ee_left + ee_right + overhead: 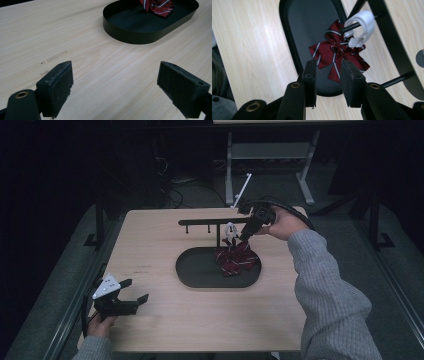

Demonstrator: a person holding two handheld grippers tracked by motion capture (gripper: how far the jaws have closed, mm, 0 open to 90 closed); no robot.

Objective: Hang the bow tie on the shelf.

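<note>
A dark red bow tie [235, 259] [332, 53] with white stripes lies over the right part of a black oval tray [200, 270] [312, 25]. Its white strap [230, 230] [362, 25] loops over a thin peg of the black rack [215, 222] [392, 37] behind the tray. My right gripper [243, 239] [328, 75] points down at the bow from just above. Its jaws stand partly apart, with the bow's tail beyond the tips and nothing pressed between the pads. My left gripper [139, 289] [115, 85] rests open at the table's front left, facing the tray [140, 35] and the bow [157, 6].
The light wooden table [160, 320] has bare room in front of and left of the tray. A grey desk frame [270, 155] stands on the dark floor beyond the far edge. Cables trail from both grippers.
</note>
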